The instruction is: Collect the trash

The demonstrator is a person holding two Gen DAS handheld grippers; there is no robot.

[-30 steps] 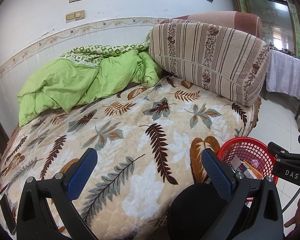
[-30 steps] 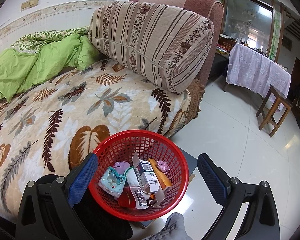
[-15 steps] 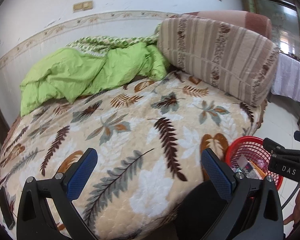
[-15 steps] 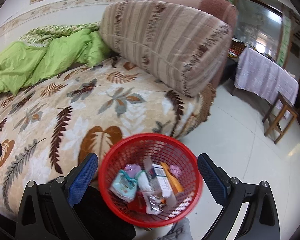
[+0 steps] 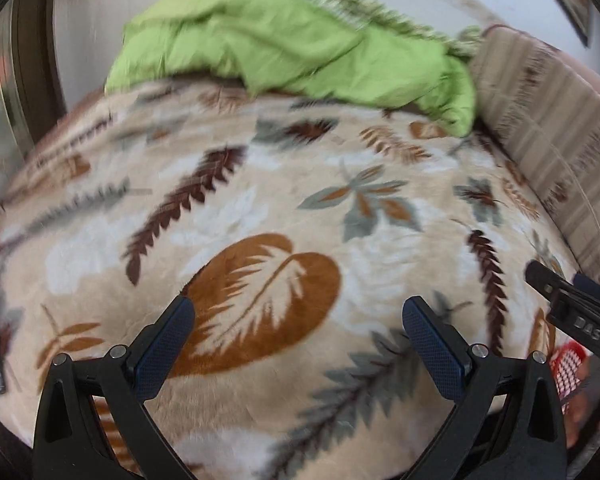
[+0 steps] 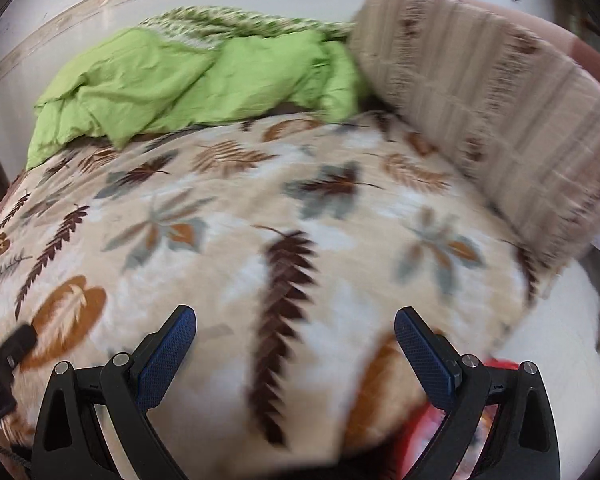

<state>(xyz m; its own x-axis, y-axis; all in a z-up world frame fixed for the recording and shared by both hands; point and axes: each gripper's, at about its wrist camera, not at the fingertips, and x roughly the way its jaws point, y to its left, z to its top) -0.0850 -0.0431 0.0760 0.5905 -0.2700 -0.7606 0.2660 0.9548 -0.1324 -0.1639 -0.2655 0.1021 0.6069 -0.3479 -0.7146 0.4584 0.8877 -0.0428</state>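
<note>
Both my grippers have swung left since the earlier frames, away from the red basket and over the bed, and both views are smeared by the motion. My left gripper (image 5: 298, 316) hangs above the leaf-print blanket (image 5: 260, 184), its blue pads spread wide with nothing between them. My right gripper (image 6: 295, 326) is likewise wide apart and empty, above a dark brown fern leaf on the same blanket. The red basket (image 5: 570, 364) now shows only as a sliver at the lower right edge of the left view, just beside the bed's edge and partly behind my right gripper's black body; in the right view it is a red blur low down behind my right finger. A green quilt (image 6: 188, 80) lies bunched at the far side of the bed, touching the striped bolster (image 6: 492, 108). I cannot make out any loose trash on the blanket.
</note>
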